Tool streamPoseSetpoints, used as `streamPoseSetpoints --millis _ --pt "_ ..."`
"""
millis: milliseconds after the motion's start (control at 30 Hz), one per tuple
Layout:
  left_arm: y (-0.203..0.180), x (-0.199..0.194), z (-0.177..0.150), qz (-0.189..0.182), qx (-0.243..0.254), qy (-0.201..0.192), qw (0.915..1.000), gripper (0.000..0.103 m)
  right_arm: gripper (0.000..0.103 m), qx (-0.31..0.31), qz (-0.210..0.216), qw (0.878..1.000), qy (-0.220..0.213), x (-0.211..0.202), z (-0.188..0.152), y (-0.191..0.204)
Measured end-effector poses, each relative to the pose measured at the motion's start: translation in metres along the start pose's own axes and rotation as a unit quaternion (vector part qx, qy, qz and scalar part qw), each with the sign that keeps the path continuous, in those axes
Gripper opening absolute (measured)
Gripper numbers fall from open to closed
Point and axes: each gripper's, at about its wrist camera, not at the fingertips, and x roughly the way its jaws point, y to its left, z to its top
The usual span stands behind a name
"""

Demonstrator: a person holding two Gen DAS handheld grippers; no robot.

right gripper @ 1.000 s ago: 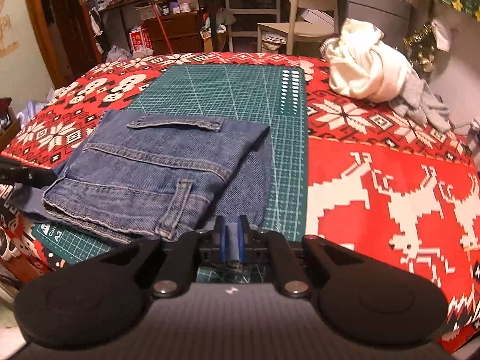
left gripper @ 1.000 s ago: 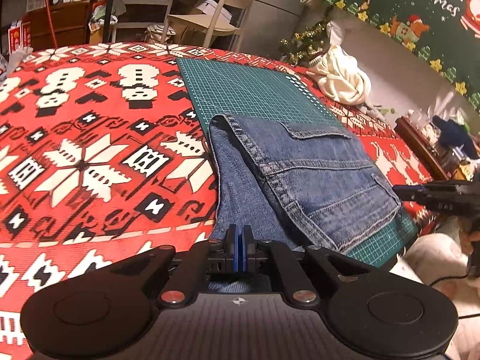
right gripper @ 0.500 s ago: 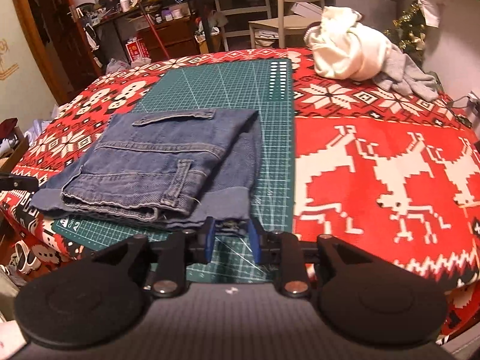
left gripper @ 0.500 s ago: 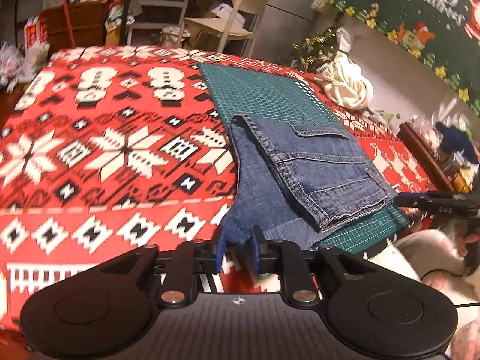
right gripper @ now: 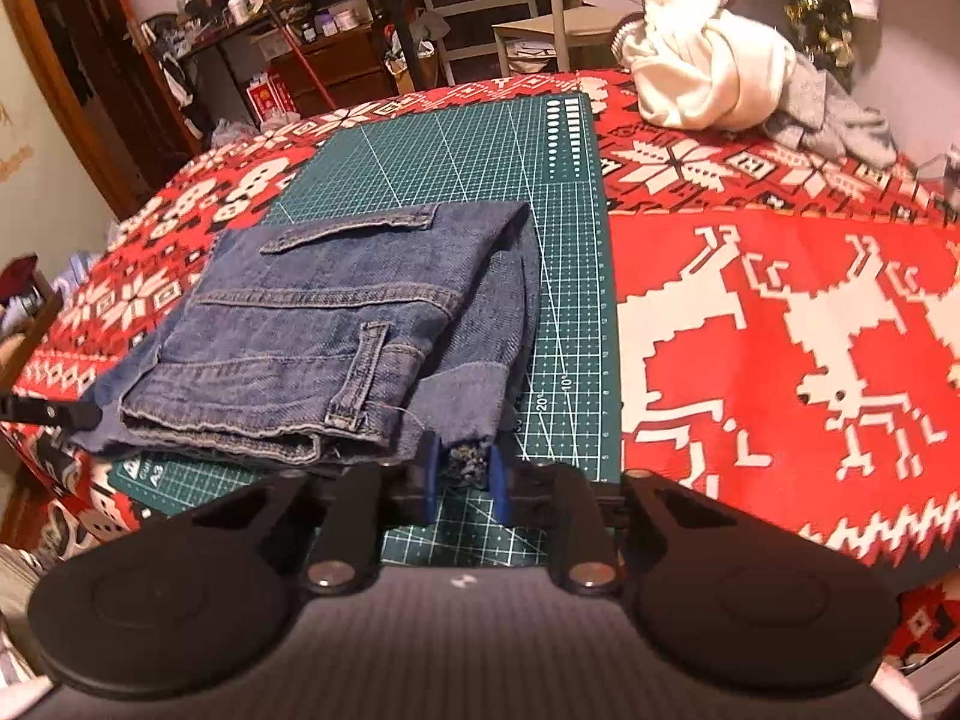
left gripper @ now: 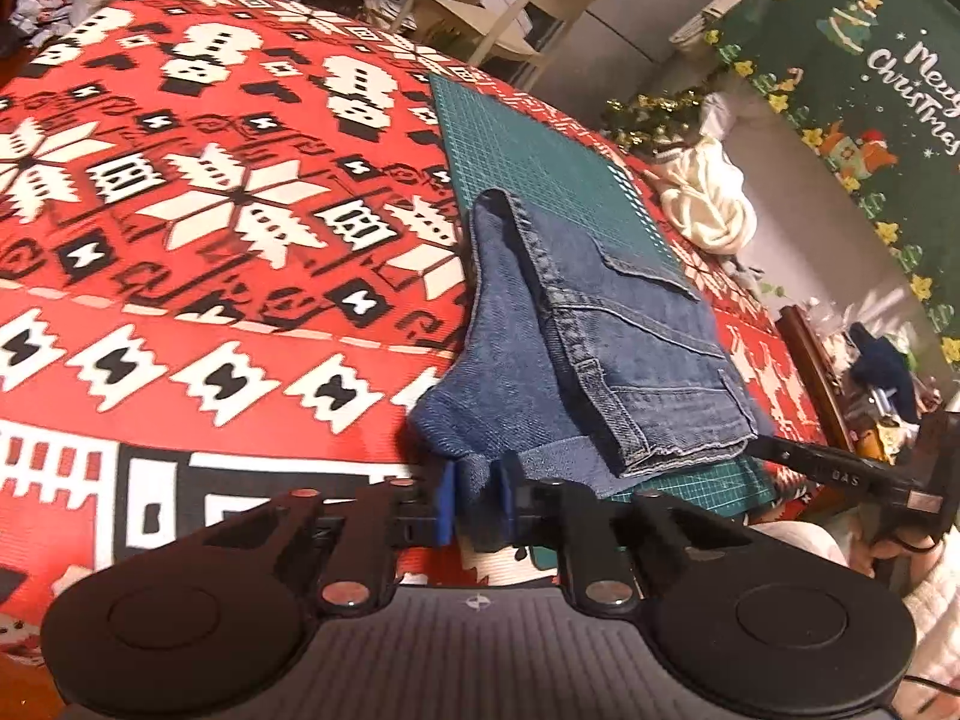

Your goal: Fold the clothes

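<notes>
A big table is covered with a red Christmas cloth [left gripper: 210, 252] that has white snowflakes, snowmen and reindeer on it. On the cloth lies a green cutting mat [right gripper: 480, 156] with white grid lines.

The folded blue jeans [right gripper: 336, 324] lie on the near part of the mat. The bottom layer sticks out past the mat's left edge onto the red cloth. The top layer shows a pocket flap and a belt loop. At the near edge, the lower layer of denim has a turned-up cuff.

A lumpy pile of white cloth [right gripper: 708, 72] sits at the far right corner of the table, with a grey cloth [right gripper: 828, 114] just beside it. It is well apart from the jeans.

The left gripper [left gripper: 477, 501] is at the near left corner of the jeans. Its blue pads have just been closing, and they pinch the bottom denim layer between them.

The right gripper [right gripper: 462, 474] is at the near right corner of the jeans. Its pads have also just been closing, and they squeeze the cuffed denim edge between them.
</notes>
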Motion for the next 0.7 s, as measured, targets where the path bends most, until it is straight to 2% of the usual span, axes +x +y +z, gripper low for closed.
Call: streamPoseSetpoints --millis 233,333,400,433,500,533,633,700 --pt "0.002 -0.015 -0.008 0.012 0.009 0.002 0.9999 0.007 0.014 0.014 0.005 1.000 0.007 -0.016 -0.014 0.003" --pt "0.000 -0.021 -0.007 0.018 0.017 -0.004 0.9997 0.008 0.016 0.029 0.002 1.000 -0.007 -0.027 -0.016 -0.001" --pt "-0.004 -0.028 -0.005 0.037 0.034 -0.015 0.9987 0.008 0.019 0.035 -0.009 0.999 -0.026 -0.038 -0.016 0.000" --pt "-0.007 -0.032 -0.003 0.042 0.040 -0.021 0.9981 0.008 0.022 0.033 -0.012 0.999 -0.033 -0.044 -0.015 0.002" --pt "-0.013 -0.040 0.001 0.047 0.049 -0.035 0.9971 0.008 0.037 0.031 -0.017 0.998 -0.048 -0.053 -0.013 0.007" --pt "-0.017 -0.044 0.004 0.048 0.052 -0.044 0.9966 0.011 0.039 0.029 -0.018 0.998 -0.056 -0.057 -0.011 0.011" --pt "-0.035 -0.048 0.012 0.039 0.064 -0.067 0.9949 0.034 0.049 0.016 -0.013 0.997 -0.076 -0.062 -0.005 0.028" --pt "-0.051 -0.048 0.016 0.027 0.079 -0.082 0.9932 0.038 0.051 0.005 -0.008 0.997 -0.083 -0.059 0.000 0.041"
